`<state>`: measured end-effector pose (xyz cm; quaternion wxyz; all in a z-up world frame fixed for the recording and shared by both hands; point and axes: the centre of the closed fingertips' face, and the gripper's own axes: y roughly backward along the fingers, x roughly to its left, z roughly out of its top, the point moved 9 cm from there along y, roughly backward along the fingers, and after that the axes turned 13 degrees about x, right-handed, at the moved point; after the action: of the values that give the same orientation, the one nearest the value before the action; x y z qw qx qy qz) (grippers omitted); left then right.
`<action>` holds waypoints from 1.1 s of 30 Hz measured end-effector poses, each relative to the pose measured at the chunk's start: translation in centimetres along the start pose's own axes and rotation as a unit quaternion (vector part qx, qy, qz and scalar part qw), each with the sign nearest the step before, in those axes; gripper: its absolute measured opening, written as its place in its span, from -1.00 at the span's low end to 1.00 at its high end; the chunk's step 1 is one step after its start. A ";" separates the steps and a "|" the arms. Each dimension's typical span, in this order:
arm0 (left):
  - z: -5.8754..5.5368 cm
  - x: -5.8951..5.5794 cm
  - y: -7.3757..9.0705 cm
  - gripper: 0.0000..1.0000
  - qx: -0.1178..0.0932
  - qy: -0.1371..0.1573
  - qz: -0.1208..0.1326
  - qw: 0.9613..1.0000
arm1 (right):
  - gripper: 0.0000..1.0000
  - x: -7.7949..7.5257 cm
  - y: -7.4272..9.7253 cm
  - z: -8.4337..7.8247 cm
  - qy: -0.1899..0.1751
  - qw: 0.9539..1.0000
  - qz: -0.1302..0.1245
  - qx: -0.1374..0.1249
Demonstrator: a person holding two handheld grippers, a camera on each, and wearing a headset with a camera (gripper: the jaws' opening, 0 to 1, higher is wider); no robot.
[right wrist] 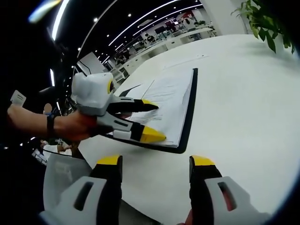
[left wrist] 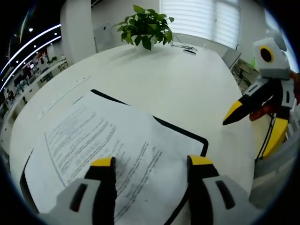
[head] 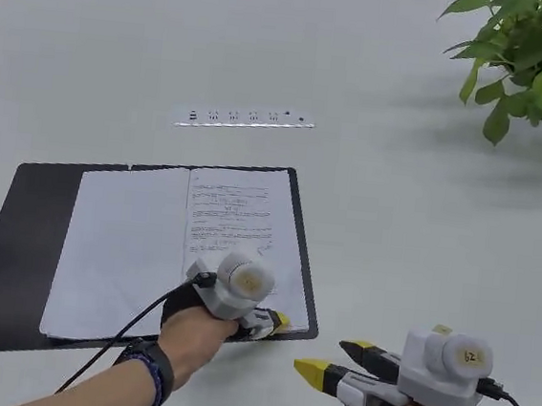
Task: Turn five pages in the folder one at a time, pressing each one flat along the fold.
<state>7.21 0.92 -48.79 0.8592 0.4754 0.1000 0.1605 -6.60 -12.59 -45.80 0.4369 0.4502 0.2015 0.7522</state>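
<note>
A black folder lies open on the white table, with a blank left page and a printed right page. My left gripper is open and hovers low over the bottom right corner of the printed page, its yellow-tipped jaws spread above the sheet. The right gripper view shows the left gripper at the folder's near corner with nothing between its jaws. My right gripper is open over bare table, to the right of the folder and apart from it. It enters the left gripper view as the right gripper.
A silver socket strip is set into the table beyond the folder. A green potted plant stands at the far right corner. The table's near edge runs just below both hands. A cable trails from the left gripper along the forearm.
</note>
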 end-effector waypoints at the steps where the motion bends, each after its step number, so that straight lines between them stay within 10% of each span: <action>1: 0.0 0.1 0.0 0.18 0.000 0.001 0.001 1.000 | 0.10 -0.1 -0.1 0.3 -0.001 1.000 0.001 -0.003; 20: -0.9 1.3 0.7 -0.21 -0.011 0.031 -0.008 0.999 | -0.05 -1.8 -6.4 9.9 -0.044 0.995 0.043 -0.084; 33: -2.3 0.9 2.2 -0.23 0.002 0.049 -0.036 0.998 | -0.30 -1.0 -6.9 9.7 -0.061 0.992 0.059 -0.093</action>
<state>6.89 4.12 -48.15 0.8576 0.4647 0.1594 0.1524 5.19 -10.65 -46.13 0.4435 0.4640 0.0769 0.7630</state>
